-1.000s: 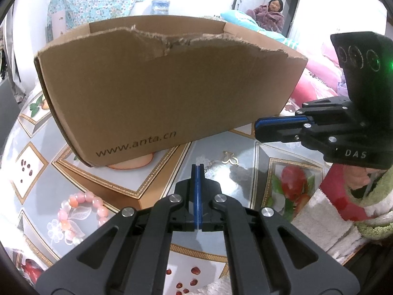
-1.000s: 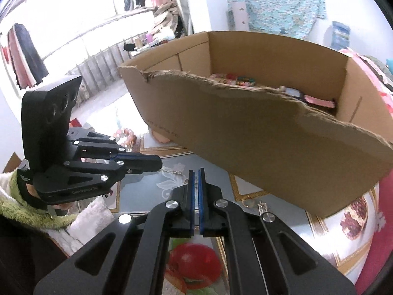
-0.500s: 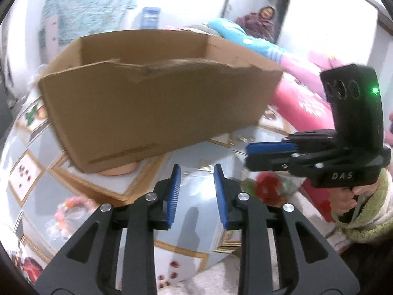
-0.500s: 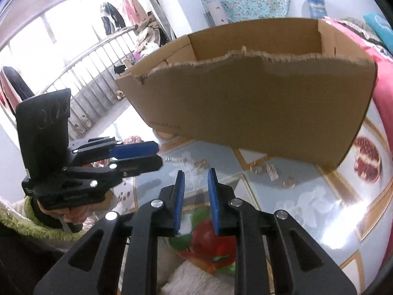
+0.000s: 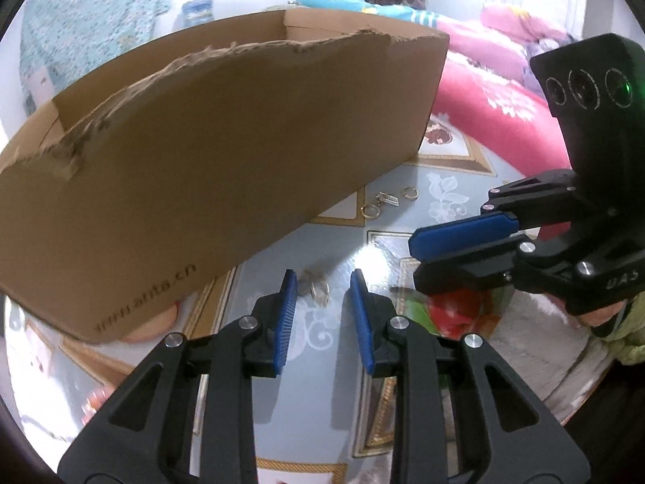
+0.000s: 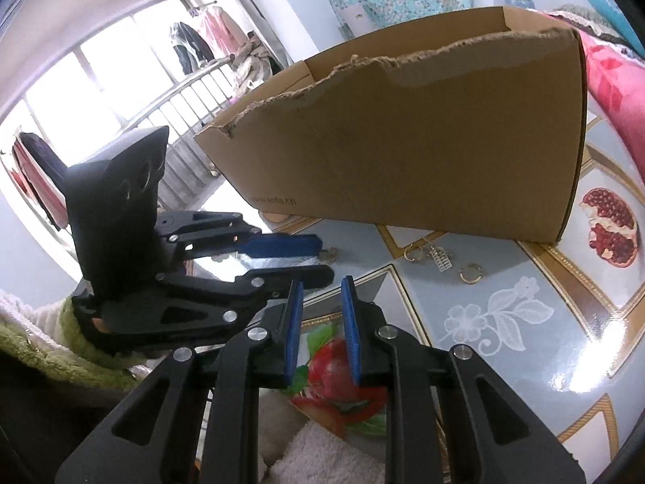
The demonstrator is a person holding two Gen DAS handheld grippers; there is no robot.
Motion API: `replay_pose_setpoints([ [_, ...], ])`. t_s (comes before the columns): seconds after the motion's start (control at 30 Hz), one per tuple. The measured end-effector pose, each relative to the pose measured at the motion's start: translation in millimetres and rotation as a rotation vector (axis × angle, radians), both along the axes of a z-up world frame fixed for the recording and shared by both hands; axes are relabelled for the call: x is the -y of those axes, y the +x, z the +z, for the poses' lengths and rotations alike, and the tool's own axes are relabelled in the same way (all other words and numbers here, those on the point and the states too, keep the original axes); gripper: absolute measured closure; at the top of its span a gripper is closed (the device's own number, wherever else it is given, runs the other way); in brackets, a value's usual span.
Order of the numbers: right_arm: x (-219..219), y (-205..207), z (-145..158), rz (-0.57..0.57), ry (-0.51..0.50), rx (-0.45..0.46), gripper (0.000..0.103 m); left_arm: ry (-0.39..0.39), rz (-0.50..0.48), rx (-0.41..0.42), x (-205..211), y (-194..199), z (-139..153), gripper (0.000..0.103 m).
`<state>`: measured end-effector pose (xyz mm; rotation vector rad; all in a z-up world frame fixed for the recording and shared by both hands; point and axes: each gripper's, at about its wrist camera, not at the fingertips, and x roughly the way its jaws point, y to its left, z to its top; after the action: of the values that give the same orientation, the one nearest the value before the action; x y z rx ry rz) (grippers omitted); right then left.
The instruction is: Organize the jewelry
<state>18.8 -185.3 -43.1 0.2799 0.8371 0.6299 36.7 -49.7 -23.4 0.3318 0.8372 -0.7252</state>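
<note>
- Right now, both tools over glossy patterned counter (image 5: 455,201), each w/ blue pads.
- Left tool (image 5: 322,282): lower centre of left wrist view, jaws just been opening, now a narrow gap, nothing between pads; pads not touching anything.
- Small silvery jewelry piece (image 5: 318,288) on counter, seen in gap just past left tool's tips; blurred, type can't tell.
- Right tool (image 6: 320,292): lower centre of right wrist view, jaws just been opening too, narrow gap, empty.
- Same right tool at right of left wrist view, pointing frame-left, gripped by hand in green-trimmed sleeve (image 5: 629,347).
- Cardboard box (image 5: 225,153) w/ torn top edge fills upper-left & centre of left wrist view, open top, printed web address low on front wall; contents hidden.
- Gold hoop earrings (image 6: 469,274) & small charm (image 6: 439,258) on counter close to box's front wall, centre-right in right wrist view; apart from both tools.
- Pink bedding (image 5: 496,113) upper right, behind box.
</note>
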Motion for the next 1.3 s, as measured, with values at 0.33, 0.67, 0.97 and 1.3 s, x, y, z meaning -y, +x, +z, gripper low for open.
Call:
replay_pose_setpoints([
  [0.33, 7.6, 1.7, -9.8, -0.002, 0.050, -0.002, 0.083, 0.063, -0.020, -0.004, 6.5, 8.6, 3.1, 0.084],
  [0.67, 11.3, -6.4, -8.6, -0.008, 0.068, 0.009, 0.083, 0.094, 0.006, 0.012, 21.0, 7.0, 1.2, 0.088],
  [0.97, 17.6, -10.3, -6.5, -0.010, 0.076, 0.021, 0.083, 0.113, 0.022, 0.053, 31.5, -4.3, 0.2, 0.088],
  [1.3, 17.7, -17.8, -1.6, -0.030, 0.058, 0.034, 0.083, 0.067, 0.091, 0.068, 8.6, -7.7, 23.0, 0.088],
])
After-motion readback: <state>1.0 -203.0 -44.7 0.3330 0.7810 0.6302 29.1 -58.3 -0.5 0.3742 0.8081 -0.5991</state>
